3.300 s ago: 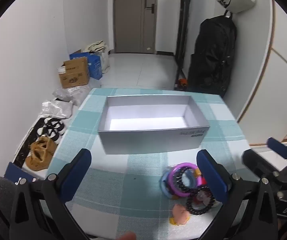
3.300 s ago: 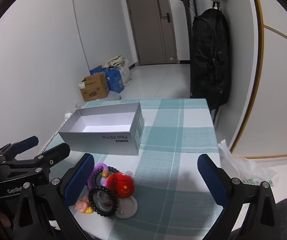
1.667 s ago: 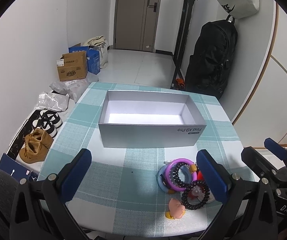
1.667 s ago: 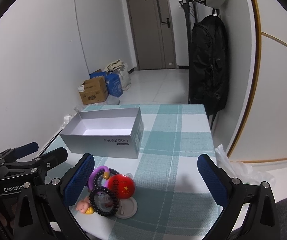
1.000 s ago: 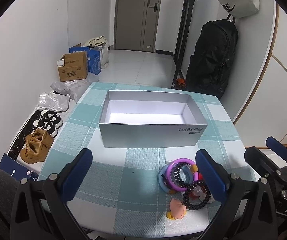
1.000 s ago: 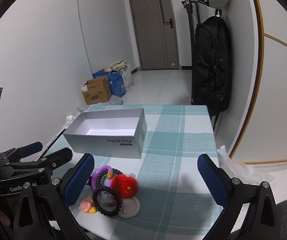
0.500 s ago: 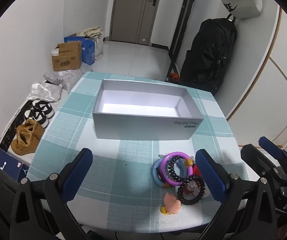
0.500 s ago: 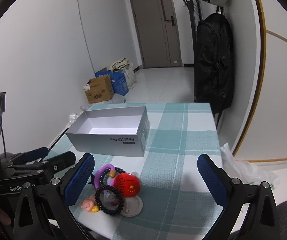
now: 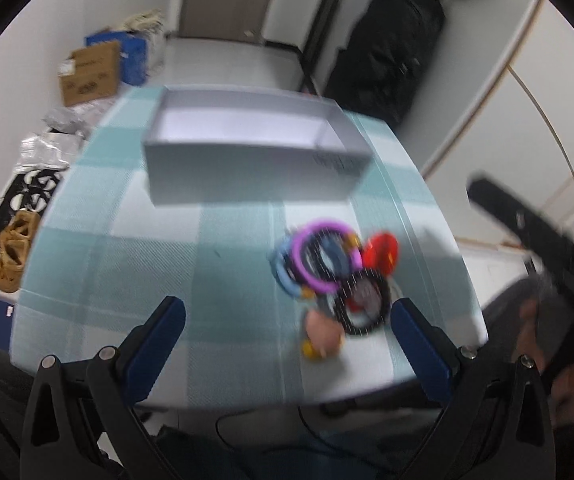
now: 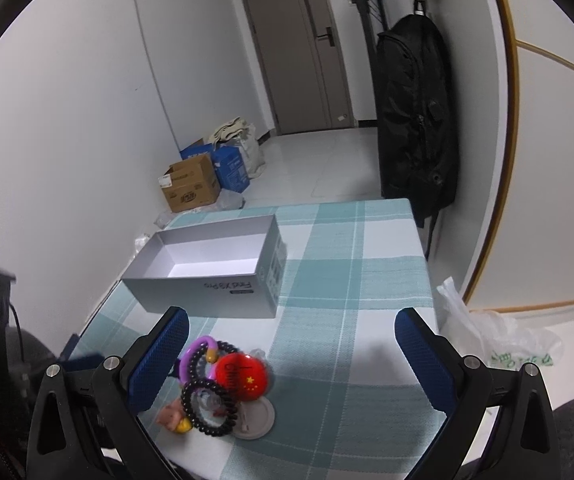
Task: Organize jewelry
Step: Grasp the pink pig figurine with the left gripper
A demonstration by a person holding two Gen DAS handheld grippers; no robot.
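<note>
A pile of jewelry lies near the table's front edge: a purple ring (image 9: 324, 255) (image 10: 197, 350), a black bead bracelet (image 9: 363, 304) (image 10: 208, 409), a red round badge (image 9: 381, 250) (image 10: 241, 376), a small pink figure (image 9: 323, 336) (image 10: 171, 416) and a white disc (image 10: 255, 420). An open grey box (image 9: 247, 160) (image 10: 215, 276), empty inside, stands behind the pile. My left gripper (image 9: 287, 344) is open above the table's front edge, left of the pile. My right gripper (image 10: 291, 356) is open and empty, with the pile by its left finger.
The table wears a teal checked cloth (image 10: 351, 280). A black bag (image 10: 415, 120) hangs on the right wall. Cardboard boxes (image 10: 189, 188) and shoes (image 9: 13, 256) lie on the floor to the left. A white plastic bag (image 10: 491, 340) lies right of the table.
The left wrist view has tilted down and swung fast, so it is blurred and the pile sits nearer its middle. The right gripper has risen slightly. Both grippers stay open.
</note>
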